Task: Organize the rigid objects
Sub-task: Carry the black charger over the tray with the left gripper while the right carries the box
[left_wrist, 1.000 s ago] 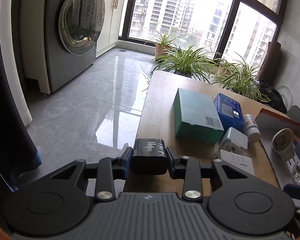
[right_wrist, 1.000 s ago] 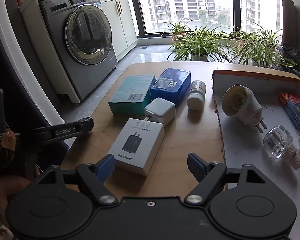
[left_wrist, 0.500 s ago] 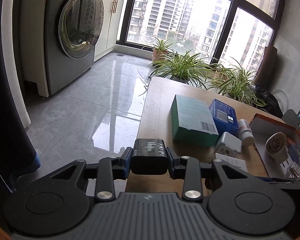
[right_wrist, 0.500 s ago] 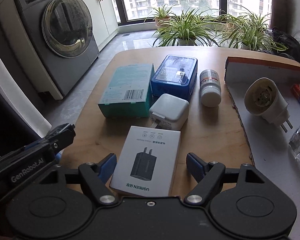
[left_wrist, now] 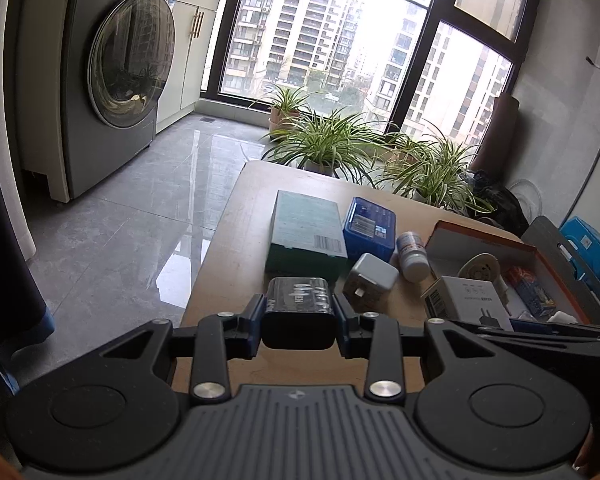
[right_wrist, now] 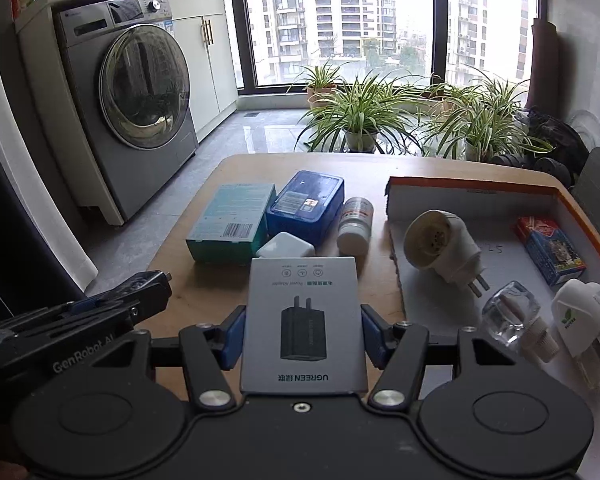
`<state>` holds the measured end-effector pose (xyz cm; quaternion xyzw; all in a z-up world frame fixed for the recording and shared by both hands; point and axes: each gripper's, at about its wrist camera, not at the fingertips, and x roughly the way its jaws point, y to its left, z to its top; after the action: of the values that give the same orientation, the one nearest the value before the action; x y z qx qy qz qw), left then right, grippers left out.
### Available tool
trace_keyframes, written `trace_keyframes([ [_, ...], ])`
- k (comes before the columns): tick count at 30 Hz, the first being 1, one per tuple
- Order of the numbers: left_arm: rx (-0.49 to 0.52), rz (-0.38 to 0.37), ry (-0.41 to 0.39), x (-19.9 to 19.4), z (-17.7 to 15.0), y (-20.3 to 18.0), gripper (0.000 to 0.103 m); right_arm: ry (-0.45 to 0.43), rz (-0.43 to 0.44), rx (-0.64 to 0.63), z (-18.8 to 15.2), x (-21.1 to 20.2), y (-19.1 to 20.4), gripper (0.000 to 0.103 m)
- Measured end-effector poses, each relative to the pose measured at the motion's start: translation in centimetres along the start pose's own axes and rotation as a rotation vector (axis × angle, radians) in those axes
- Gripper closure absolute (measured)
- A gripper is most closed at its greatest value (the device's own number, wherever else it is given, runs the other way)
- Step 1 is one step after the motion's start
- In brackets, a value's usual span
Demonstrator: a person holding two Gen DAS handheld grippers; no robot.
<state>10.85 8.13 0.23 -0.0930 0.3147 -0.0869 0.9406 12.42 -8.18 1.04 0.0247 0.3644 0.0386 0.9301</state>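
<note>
UGREEN charger box (right_wrist: 303, 320) is clamped by right gripper (right_wrist: 303, 334), black case (left_wrist: 299, 312) by left gripper (left_wrist: 299, 322), presumably for transfer into orange-rimmed tray (right_wrist: 476, 194).

You see a washing machine (right_wrist: 140, 120) at left, grey tile floor (left_wrist: 140, 208), big window (right_wrist: 340, 20) w/ daylight, potted plants (right_wrist: 360, 116) below it.

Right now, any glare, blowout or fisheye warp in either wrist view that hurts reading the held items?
Left wrist view: window blown out, floor glares; black case in the left gripper dark, its lettering faint. Right wrist view: even light, UGREEN box print sharp in the right gripper; washing machine bowed by the lens.
</note>
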Motion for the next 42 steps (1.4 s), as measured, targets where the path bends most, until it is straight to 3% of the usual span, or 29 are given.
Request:
trace_keyframes([
  [15, 0.092, -0.073, -0.014, -2.8, -1.1, -8.1, 0.067, -0.044, -0.056, 0.050, -2.1, -6.5, -7.4, 0.033],
  [42, 0.192, -0.172, 0.017, -3.7, -3.5, -17.2, 0.067, -0.067, -0.147, 0.142, -4.2, -10.9, -16.3, 0.033],
])
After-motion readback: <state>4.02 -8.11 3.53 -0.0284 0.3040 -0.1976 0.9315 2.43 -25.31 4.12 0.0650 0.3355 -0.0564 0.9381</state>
